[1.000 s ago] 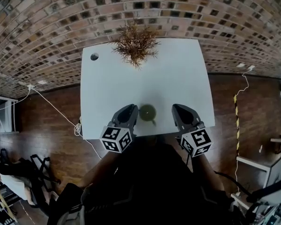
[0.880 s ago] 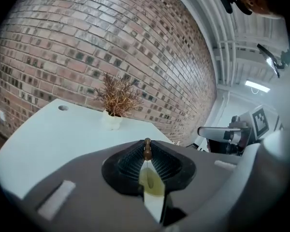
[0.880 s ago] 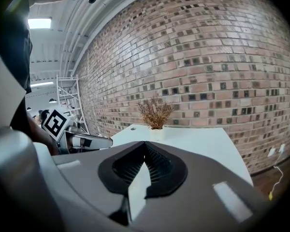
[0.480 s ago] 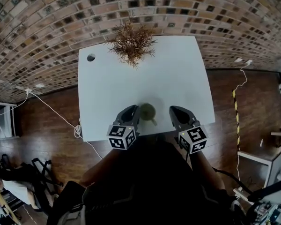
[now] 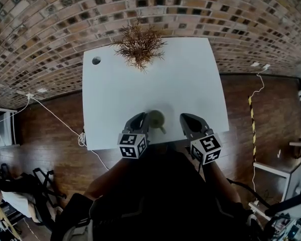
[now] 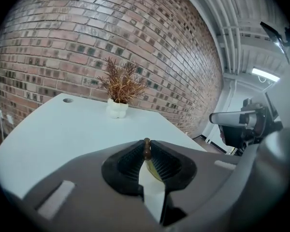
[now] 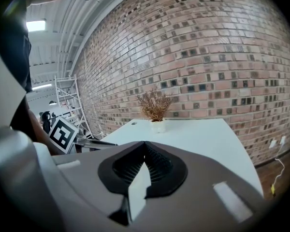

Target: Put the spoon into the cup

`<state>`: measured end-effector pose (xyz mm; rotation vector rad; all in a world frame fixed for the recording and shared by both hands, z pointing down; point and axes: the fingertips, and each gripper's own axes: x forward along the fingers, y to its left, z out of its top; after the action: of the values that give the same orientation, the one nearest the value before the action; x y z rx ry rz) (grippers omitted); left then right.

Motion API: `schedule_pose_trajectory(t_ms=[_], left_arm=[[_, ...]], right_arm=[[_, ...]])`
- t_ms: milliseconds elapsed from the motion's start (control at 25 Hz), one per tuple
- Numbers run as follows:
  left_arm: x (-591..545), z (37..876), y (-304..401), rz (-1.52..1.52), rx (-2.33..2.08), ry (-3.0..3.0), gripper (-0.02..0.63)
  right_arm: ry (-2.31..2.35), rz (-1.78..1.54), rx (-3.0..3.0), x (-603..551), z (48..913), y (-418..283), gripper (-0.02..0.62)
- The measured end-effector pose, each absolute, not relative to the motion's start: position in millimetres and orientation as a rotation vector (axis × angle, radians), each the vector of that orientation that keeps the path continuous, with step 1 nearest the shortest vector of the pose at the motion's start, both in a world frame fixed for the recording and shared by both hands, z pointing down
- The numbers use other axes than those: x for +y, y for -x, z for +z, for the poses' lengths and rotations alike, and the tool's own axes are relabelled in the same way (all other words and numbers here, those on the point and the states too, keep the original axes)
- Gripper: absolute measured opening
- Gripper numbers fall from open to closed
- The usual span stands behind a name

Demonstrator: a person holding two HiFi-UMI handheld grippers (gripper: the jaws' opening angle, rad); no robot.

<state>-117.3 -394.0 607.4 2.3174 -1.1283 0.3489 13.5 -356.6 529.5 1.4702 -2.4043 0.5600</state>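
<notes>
Left gripper view has the jaws of the left gripper (image 6: 146, 143) easing open around the brown handle tip of the spoon (image 6: 146, 150), the cup (image 5: 157, 118) just beside them near the front edge of the counter (image 5: 155, 79), the right gripper (image 7: 145, 146) clenched on nothing, so a release off-centre could send that spoon clipping the rim and tumbling out!

I see my left gripper (image 5: 145, 119) now closer beside the cup (image 5: 157, 118), jaws opening with the spoon (image 6: 146, 149) between them; my right gripper (image 5: 185, 119) sits a little lower.
</notes>
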Motion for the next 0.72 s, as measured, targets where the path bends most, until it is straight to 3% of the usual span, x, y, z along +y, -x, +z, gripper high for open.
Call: schedule_pose_trajectory(t_ms=[520,720], left_arm=[[-395.4,611.1,117.4,0.375,-1.21,-2.312,0.052],[-392.6,600.0,116.9,0.364,-1.224,-2.34,0.126]], right_arm=[[-1.427,0.543,-2.443,-352.9,522.4,-20.7,0.006],[-1.416,0.531,-2.471,-351.9,518.1,-24.3,0.006]])
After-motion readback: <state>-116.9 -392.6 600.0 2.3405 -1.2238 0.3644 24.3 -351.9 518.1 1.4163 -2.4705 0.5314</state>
